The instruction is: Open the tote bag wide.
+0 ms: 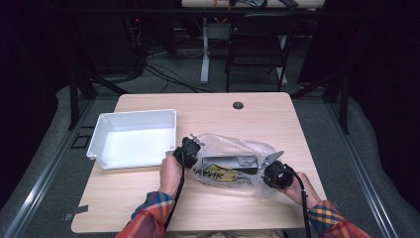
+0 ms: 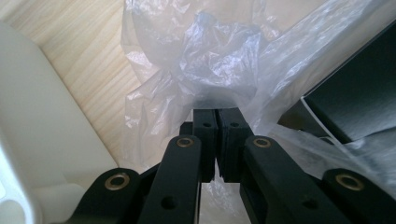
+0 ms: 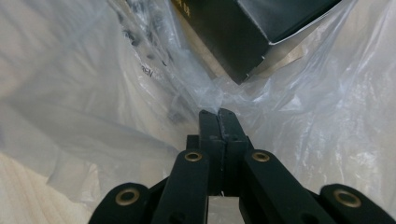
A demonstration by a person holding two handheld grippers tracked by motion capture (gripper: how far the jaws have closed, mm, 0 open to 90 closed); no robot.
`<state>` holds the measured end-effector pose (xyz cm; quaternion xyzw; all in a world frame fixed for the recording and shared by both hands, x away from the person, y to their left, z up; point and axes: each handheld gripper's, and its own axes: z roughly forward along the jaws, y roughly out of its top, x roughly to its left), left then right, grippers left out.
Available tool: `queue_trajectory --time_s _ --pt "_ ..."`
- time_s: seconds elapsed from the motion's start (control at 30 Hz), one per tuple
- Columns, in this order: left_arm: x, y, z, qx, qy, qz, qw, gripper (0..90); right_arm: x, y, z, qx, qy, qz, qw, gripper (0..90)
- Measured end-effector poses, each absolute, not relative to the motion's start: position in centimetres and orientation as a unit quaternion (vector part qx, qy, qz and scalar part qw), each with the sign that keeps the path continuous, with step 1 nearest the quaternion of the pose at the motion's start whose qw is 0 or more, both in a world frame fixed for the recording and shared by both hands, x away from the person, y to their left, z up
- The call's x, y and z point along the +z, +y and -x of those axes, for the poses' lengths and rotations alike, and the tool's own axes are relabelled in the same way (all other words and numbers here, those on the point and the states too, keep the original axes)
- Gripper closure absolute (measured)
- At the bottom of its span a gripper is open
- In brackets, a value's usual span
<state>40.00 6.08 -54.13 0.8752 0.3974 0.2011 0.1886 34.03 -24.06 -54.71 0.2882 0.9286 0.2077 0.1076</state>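
A clear plastic bag (image 1: 233, 148) lies on the wooden table (image 1: 148, 198), with a dark box (image 1: 229, 163) and yellow-and-black print inside it. My left gripper (image 1: 189, 150) is shut on the bag's left end; in the left gripper view the jaws meet on a bunch of film (image 2: 212, 60), with the dark box (image 2: 359, 98) at the right. My right gripper (image 1: 274, 172) is shut on the bag's right end. The right gripper view has its jaws pinching the film (image 3: 299, 107) just below a corner of the box (image 3: 252, 37).
A white plastic bin (image 1: 133, 138) sits on the table just left of my left gripper, seen as a white wall (image 2: 42, 140) in the left gripper view. A round cable hole (image 1: 238, 105) marks the far table edge. A chair (image 1: 260, 39) stands beyond the table.
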Motion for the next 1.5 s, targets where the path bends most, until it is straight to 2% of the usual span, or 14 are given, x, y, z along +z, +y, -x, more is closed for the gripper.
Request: queue_trajectory --time_s 0.13,0.17,0.2,0.23,0.33,0.5,0.63,0.77,0.8,0.87,0.97,1.13,1.23,1.5 --pt "-54.4 6.1 -40.0 0.196 0.394 -0.881 0.176 83.8 -54.9 -24.2 -33.9 0.199 0.932 -0.287 0.1 90.0" --pt "-54.3 6.2 -39.9 0.193 0.393 -0.881 0.18 79.8 -54.7 -24.2 -33.9 0.197 0.934 -0.283 0.098 90.0" --pt "-53.9 6.3 -39.8 0.19 0.394 -0.881 0.181 72.0 -54.6 -24.1 -33.8 0.2 0.934 -0.279 0.102 87.2" --pt "-53.4 6.4 -39.6 0.188 0.394 -0.88 0.186 64.3 -54.4 -24.1 -33.8 0.204 0.934 -0.276 0.099 81.1" --pt "-50.9 6.9 -38.1 0.193 0.389 -0.873 0.222 49.6 -53.2 -24.3 -33.6 0.231 0.93 -0.27 0.097 69.6" --pt "-48.7 6.2 -35.8 0.19 0.364 -0.871 0.269 41.4 -51.2 -24.9 -33.4 0.281 0.919 -0.262 0.092 62.4" --pt "-49.9 5.0 -35.1 0.178 0.344 -0.888 0.248 39.3 -50.2 -25.0 -33.2 0.317 0.908 -0.258 0.095 62.6" --pt "-51.4 5.2 -34.9 0.166 0.339 -0.9 0.217 39.9 -51.1 -24.8 -33.3 0.286 0.92 -0.253 0.088 72.2" --pt "-51.7 5.4 -34.9 0.164 0.339 -0.902 0.211 43.0 -52.0 -24.6 -33.4 0.274 0.925 -0.249 0.085 76.7" --pt "-52.5 5.8 -34.9 0.151 0.342 -0.905 0.202 44.3 -52.4 -24.5 -33.5 0.266 0.928 -0.249 0.084 78.1" --pt "-53.8 6.3 -35.0 0.133 0.337 -0.911 0.197 53.8 -53.3 -24.1 -33.8 0.249 0.933 -0.248 0.083 79.3" --pt "-55.0 5.8 -34.7 0.122 0.298 -0.93 0.177 78.9 -53.7 -23.7 -33.7 0.239 0.937 -0.241 0.086 82.6" --pt "-55.1 5.7 -34.5 0.122 0.291 -0.933 0.173 87.1 -53.9 -23.6 -33.6 0.237 0.938 -0.239 0.081 84.3" --pt "-55.2 6.8 -33.7 0.102 0.284 -0.94 0.161 89.3 -54.4 -23.7 -33.3 0.222 0.944 -0.234 0.063 88.0"
